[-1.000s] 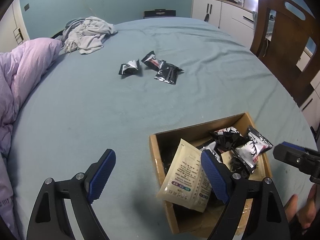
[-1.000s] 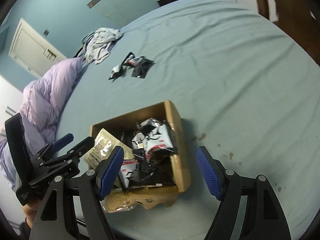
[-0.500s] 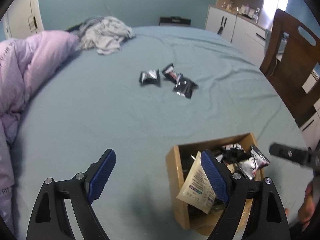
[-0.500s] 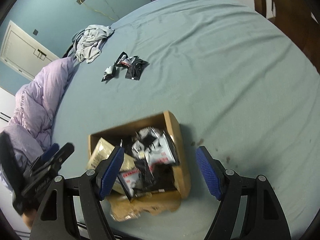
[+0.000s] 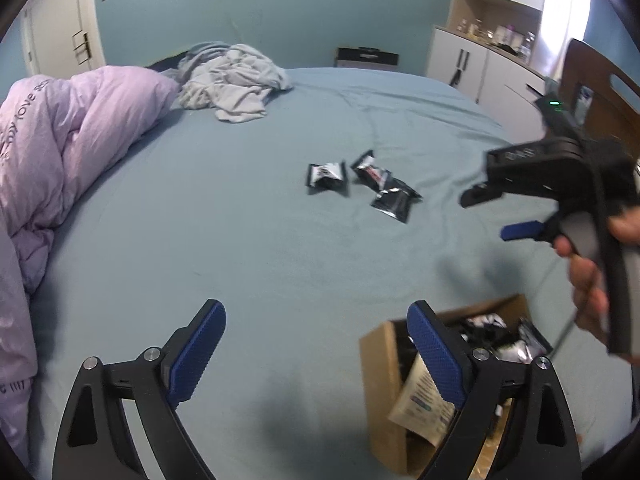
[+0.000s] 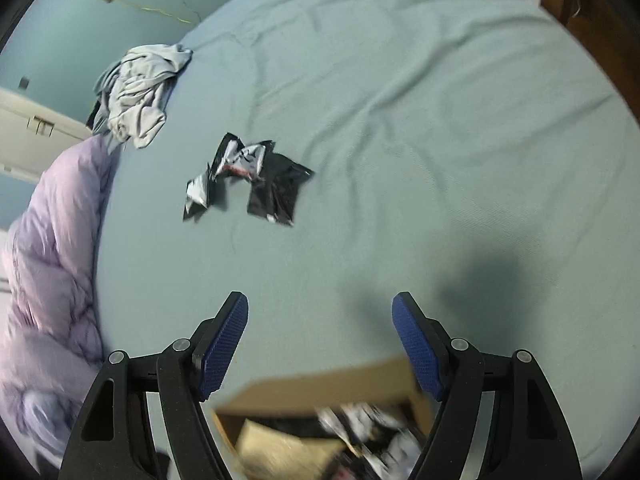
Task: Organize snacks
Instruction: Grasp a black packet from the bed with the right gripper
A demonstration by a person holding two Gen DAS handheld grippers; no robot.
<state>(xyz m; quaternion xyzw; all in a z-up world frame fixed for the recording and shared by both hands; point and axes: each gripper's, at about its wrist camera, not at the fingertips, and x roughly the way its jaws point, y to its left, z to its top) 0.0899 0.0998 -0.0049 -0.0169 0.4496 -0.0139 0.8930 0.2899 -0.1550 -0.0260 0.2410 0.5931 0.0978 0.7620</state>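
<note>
Now right gripper (image 6: pixel 320 340) wide, empty, above bedsheet (image 6: pixel 440 140); left gripper (image 5: pixel 316 354) wide, empty too. Three foil snack packets (image 6: pixel 256 184) far ahead, overlapping; cardboard box (image 6: pixel 320 396) just below. Risk: pinching two packets, or sheet fold.

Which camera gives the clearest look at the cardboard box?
The left wrist view: the box sits sharp at lower right, packets inside. The right wrist view shows it blurred and cut off by the bottom edge.

Three snack packets (image 5: pixel 362 184) lie mid-bed (image 5: pixel 240 248), the snack-filled box (image 5: pixel 384 380) nearer, quilt (image 5: pixel 60 140) left, clothes (image 5: pixel 232 80) behind.
</note>
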